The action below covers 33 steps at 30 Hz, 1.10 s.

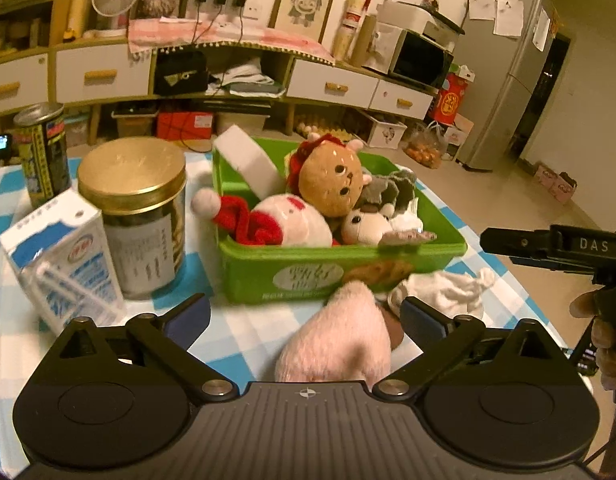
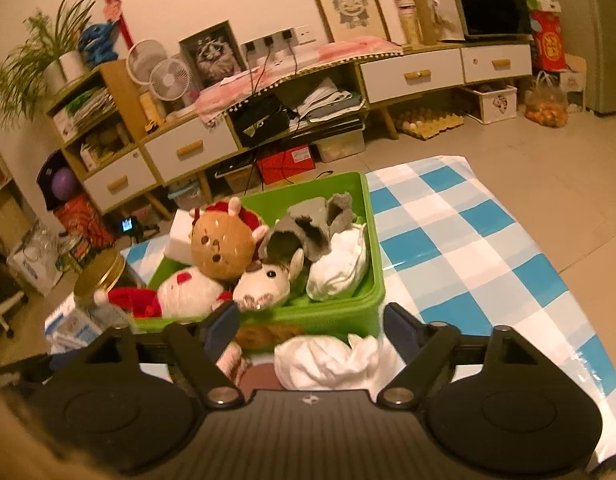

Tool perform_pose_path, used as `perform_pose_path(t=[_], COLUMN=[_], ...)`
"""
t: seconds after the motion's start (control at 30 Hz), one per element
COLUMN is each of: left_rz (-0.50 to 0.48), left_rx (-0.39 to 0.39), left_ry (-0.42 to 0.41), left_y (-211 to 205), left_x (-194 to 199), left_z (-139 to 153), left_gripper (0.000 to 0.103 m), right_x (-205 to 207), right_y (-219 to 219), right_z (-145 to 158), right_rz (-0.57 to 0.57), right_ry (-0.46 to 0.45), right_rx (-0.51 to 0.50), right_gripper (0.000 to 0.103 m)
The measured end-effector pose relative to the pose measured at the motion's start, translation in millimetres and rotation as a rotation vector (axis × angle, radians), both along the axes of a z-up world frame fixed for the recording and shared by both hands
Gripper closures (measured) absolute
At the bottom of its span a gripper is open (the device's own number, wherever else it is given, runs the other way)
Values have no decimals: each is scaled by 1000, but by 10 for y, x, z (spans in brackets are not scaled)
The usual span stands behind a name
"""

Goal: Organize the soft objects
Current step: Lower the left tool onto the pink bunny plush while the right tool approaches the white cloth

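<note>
On the checked desk [image 2: 468, 240] stands a green bin [image 1: 308, 276] filled with soft things: a brown bear head [image 1: 332, 184], a white doll with a red scarf [image 1: 283, 220], a small white animal [image 1: 364, 226], a grey toy [image 2: 308, 228], a white cloth bundle [image 2: 340, 264] and a white foam block [image 1: 247, 160] leaning against the bin's far left wall.

The left gripper [image 1: 305, 316] is spread wide, holding nothing; a pink plush [image 1: 340, 336] lies on the desk between its fingers, nearer the right one, just in front of the bin. Beside the plush lies a white cloth [image 1: 444, 292], touching the bin's front.

The right gripper [image 2: 312, 326] is also spread wide and empty, with the white cloth low between its fingers (the pink plush peeks out at the left finger).

Left of the bin stand a gold-lidded jar [image 1: 139, 216], a milk carton [image 1: 63, 256] touching it, and a can [image 1: 43, 152] behind.
</note>
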<state>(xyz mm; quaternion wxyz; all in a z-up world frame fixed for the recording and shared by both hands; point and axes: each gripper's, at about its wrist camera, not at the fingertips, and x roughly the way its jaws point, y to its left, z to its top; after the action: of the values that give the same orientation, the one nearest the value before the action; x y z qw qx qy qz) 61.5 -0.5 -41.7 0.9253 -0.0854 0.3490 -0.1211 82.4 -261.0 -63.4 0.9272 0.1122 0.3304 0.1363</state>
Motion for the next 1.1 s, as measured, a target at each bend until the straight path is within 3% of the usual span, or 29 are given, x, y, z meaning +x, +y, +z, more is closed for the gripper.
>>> perform_pose_path(t=[0.33, 1.1], left_rz=[-32, -50], left_rx=[44, 74], left_ry=[10, 39], left_y=[57, -85], left_x=[-243, -367], left_z=[-146, -462], left_gripper=[5, 5], right_x=[-277, -470], right_y=[-63, 34], right_z=[-206, -652], right_rz=[60, 109], right_ry=[9, 47], right_rx=[-112, -216], right_gripper=[51, 48])
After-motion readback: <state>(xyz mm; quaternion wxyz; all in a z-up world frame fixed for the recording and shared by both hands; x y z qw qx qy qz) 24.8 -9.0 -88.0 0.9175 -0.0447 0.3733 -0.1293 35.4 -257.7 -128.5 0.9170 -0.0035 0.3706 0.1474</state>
